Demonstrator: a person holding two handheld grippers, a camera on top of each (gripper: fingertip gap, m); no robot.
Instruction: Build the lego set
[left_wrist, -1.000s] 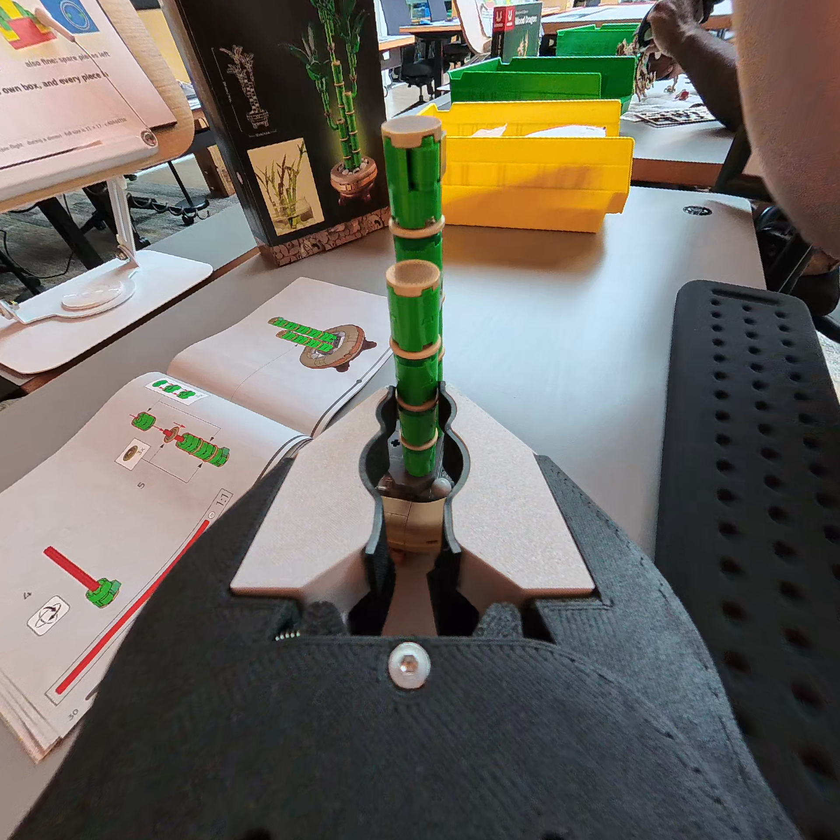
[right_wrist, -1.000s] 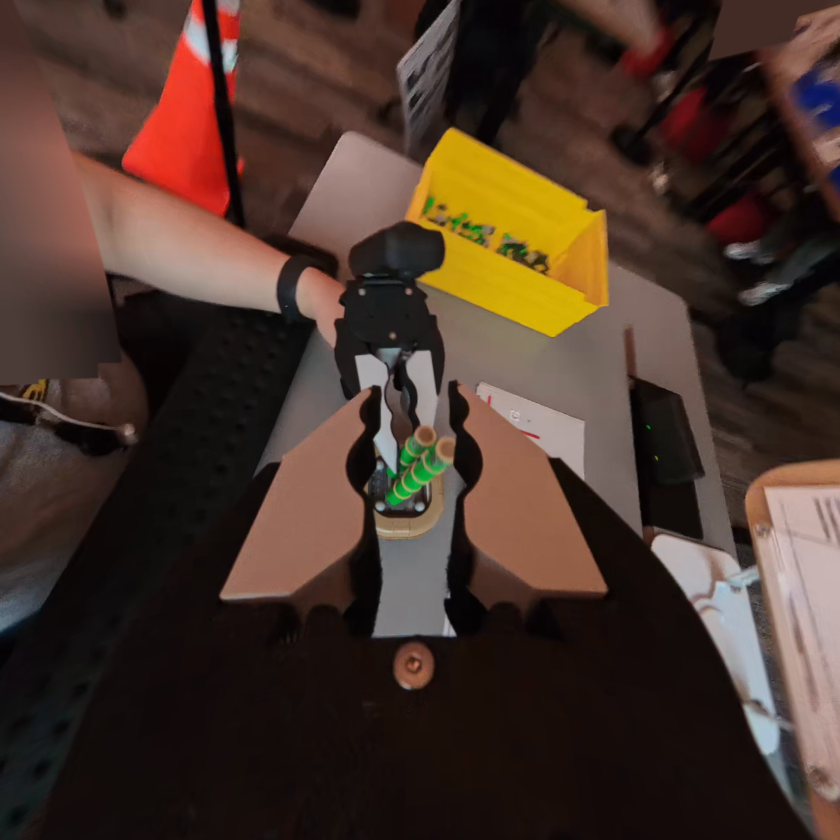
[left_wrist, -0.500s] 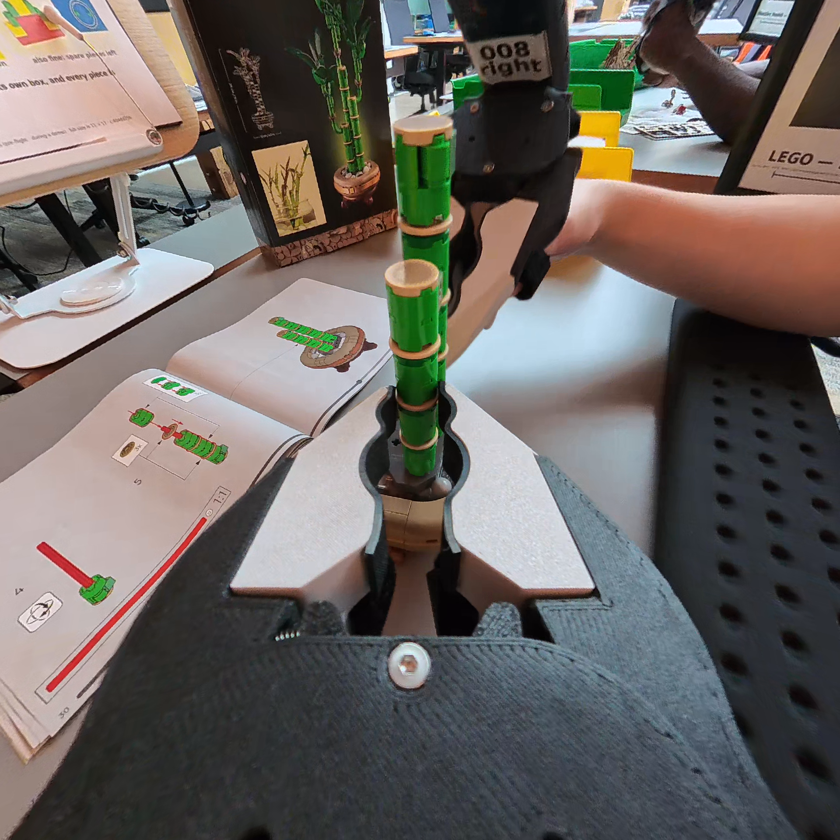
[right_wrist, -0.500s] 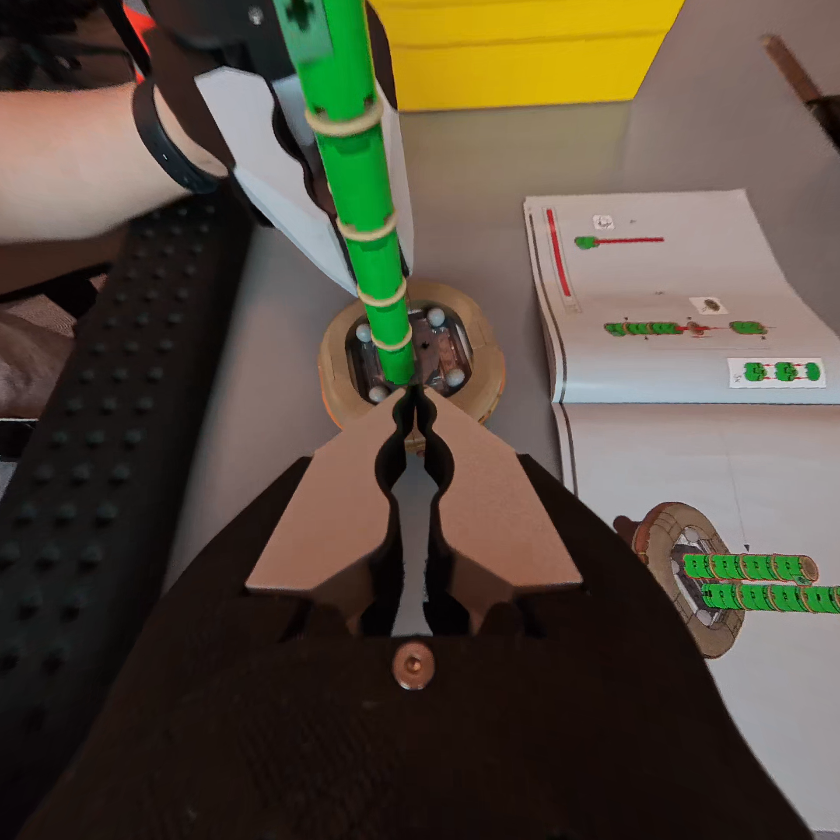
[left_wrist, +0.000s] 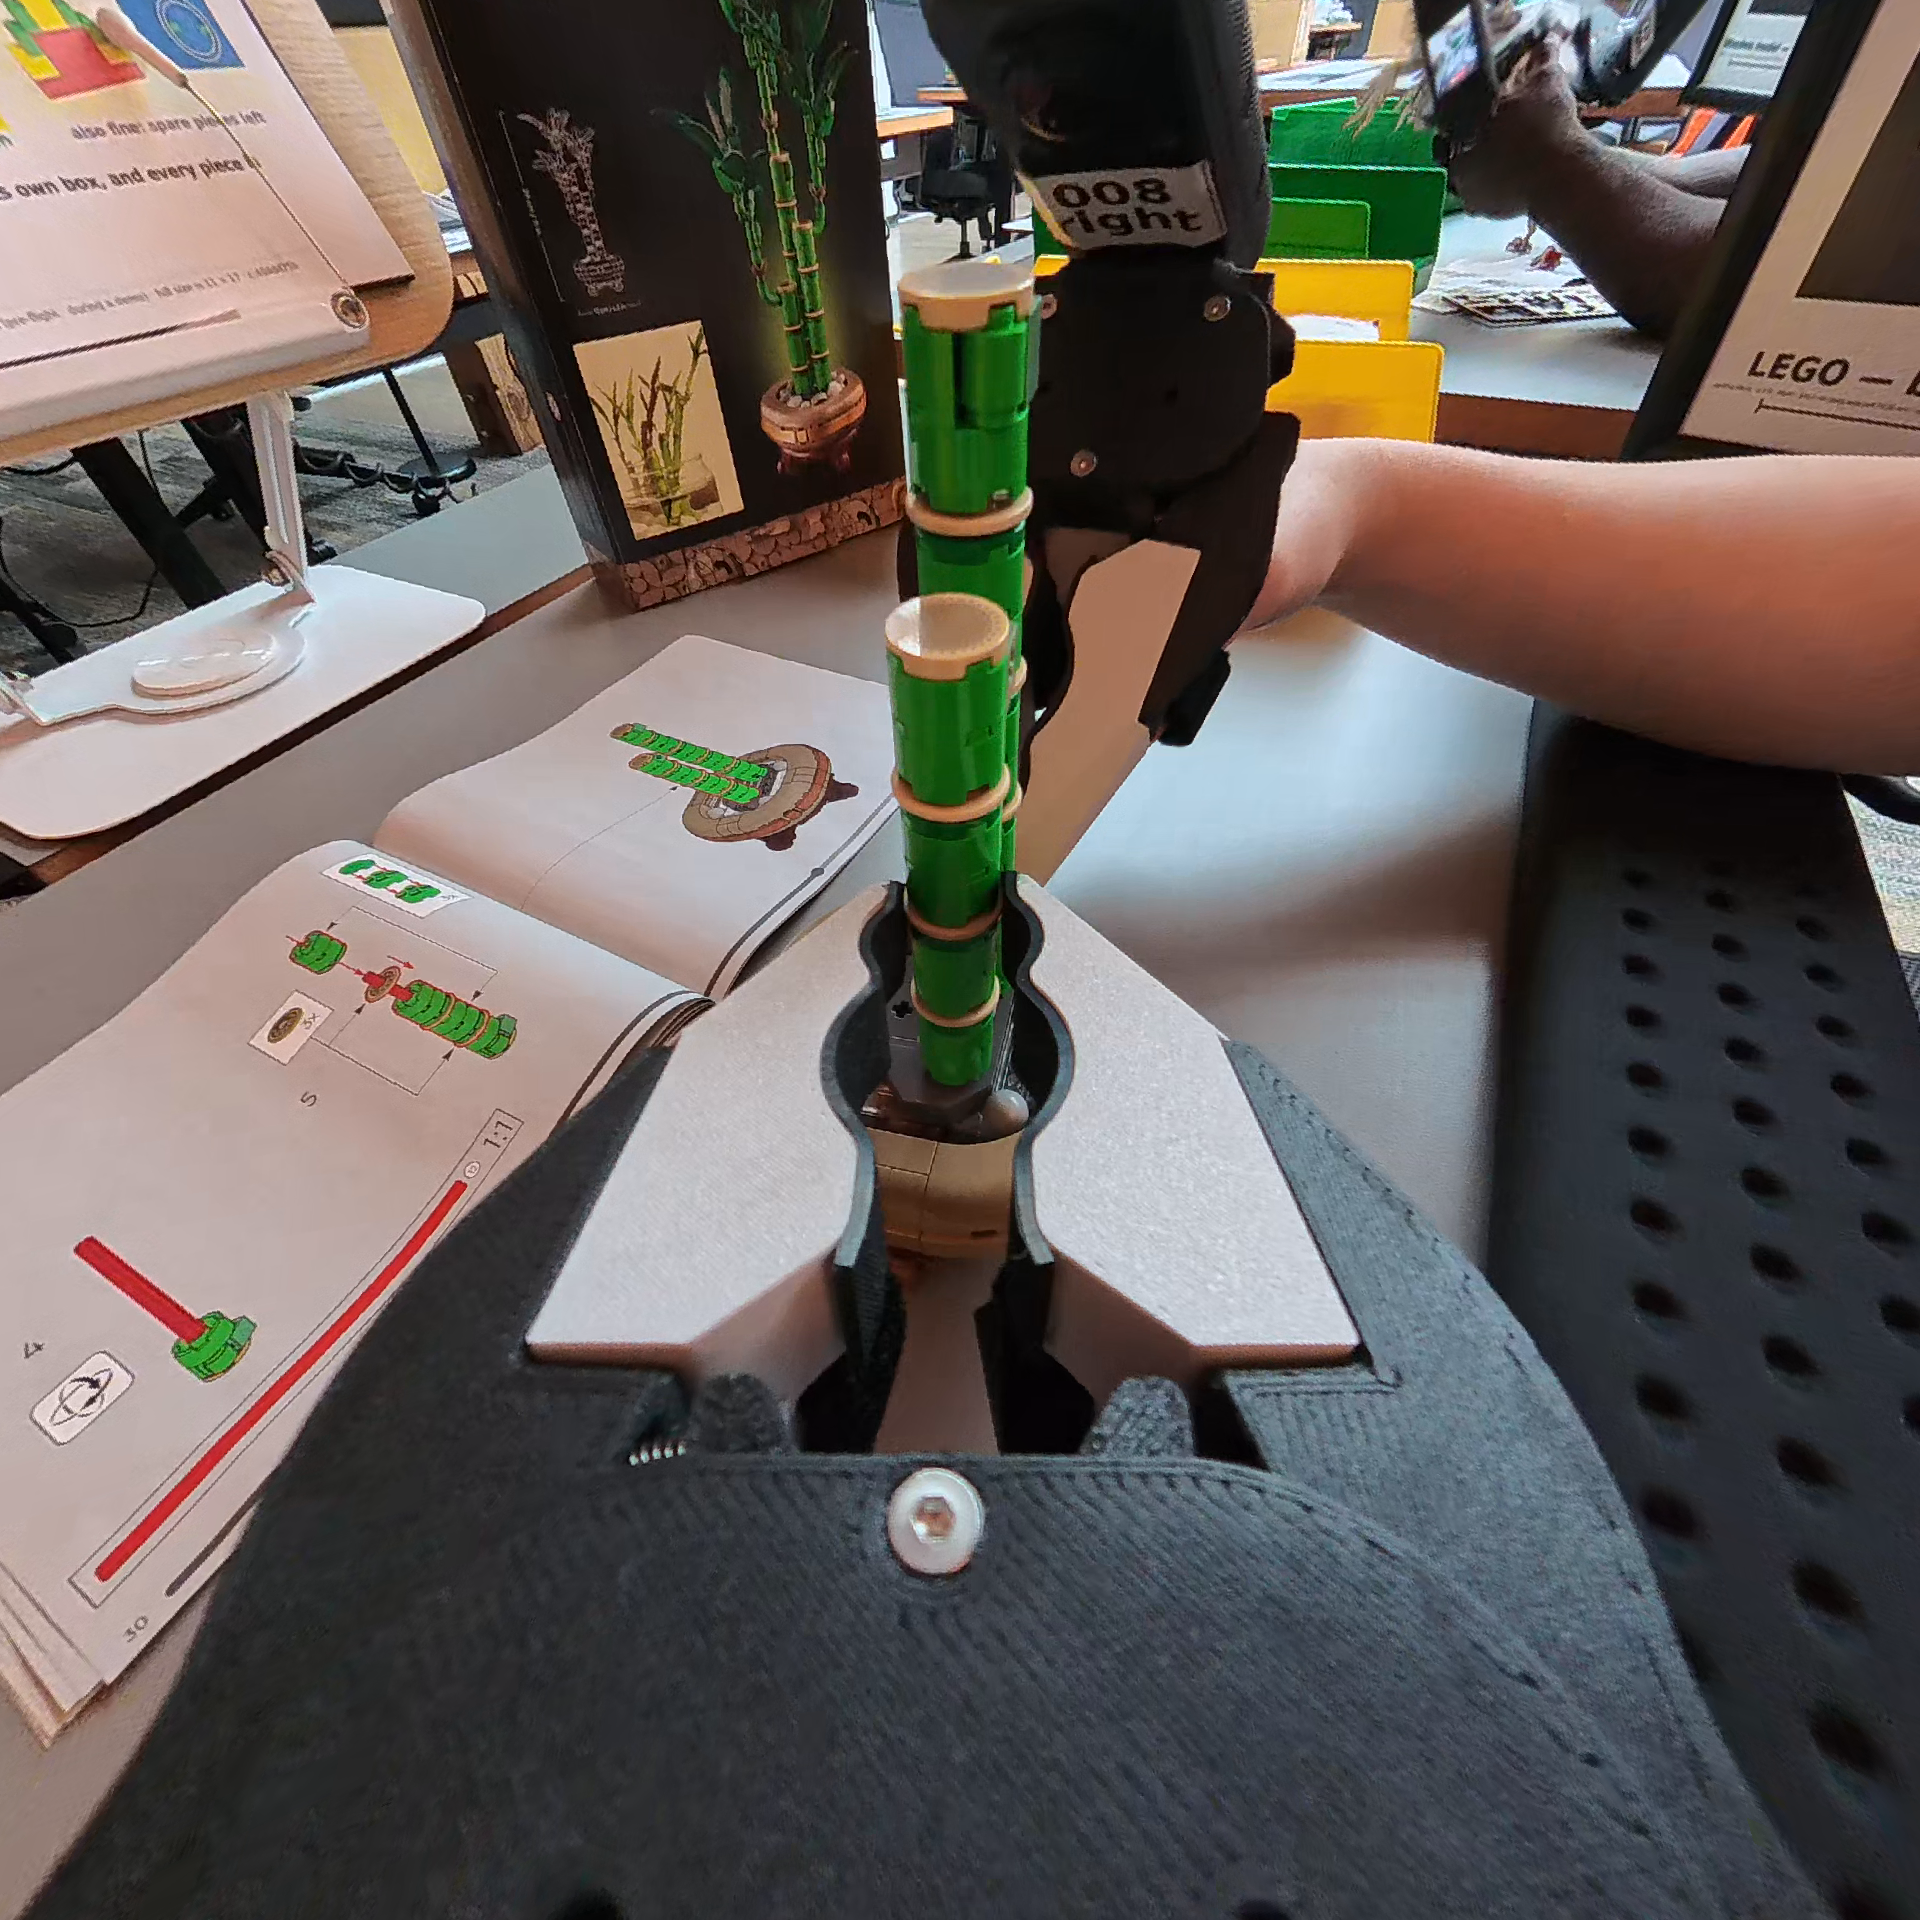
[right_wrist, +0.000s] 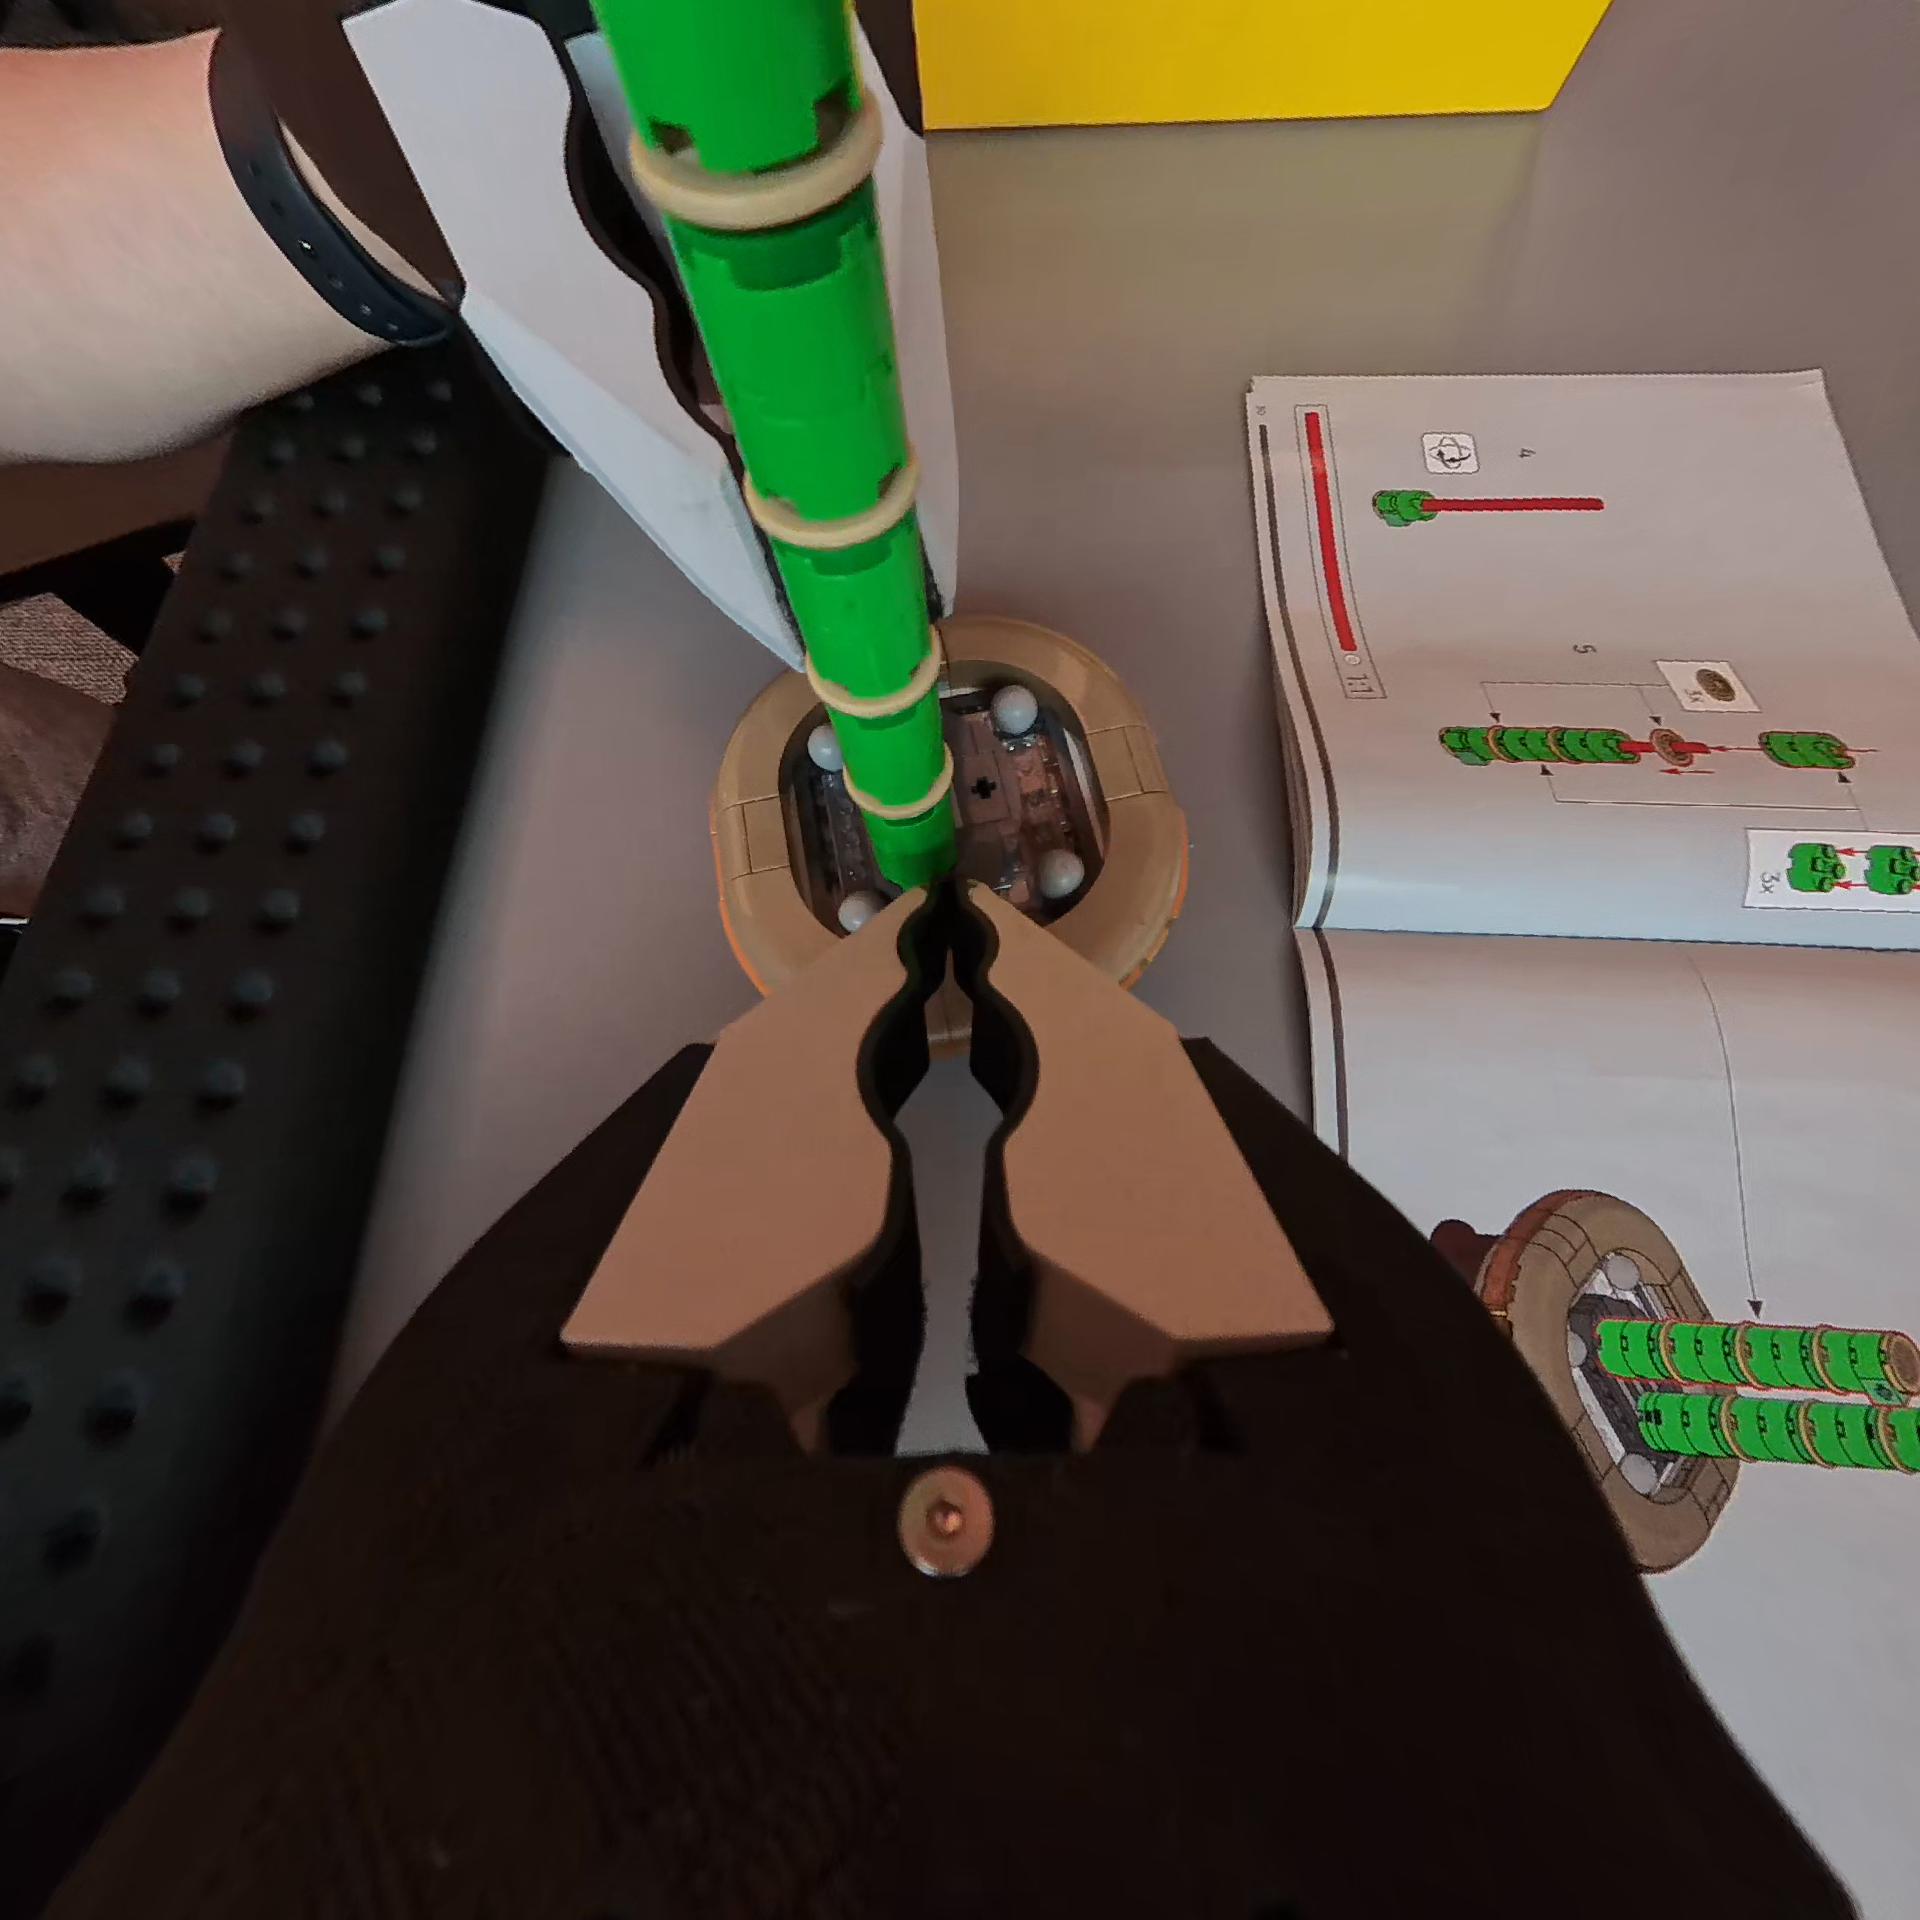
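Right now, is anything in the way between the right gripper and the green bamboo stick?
Nothing visible. The right gripper, shut, sits right at the foot of the green bamboo stalk, over the rim of the tan pot. The left gripper holds that pot from the far side.

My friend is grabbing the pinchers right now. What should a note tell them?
Left gripper: shut on the tan pot base, holding it steady on the grey table.
Right gripper: shut and empty, tips down at the pot rim beside the stalks.
Done: two green bamboo stalks stand upright in the pot, one taller than the other.
Instruction booklet lies open at the left gripper's left; yellow parts bin sits behind.
Left: whether the stalks are fully seated cannot be told, so check, then follow the booklet.
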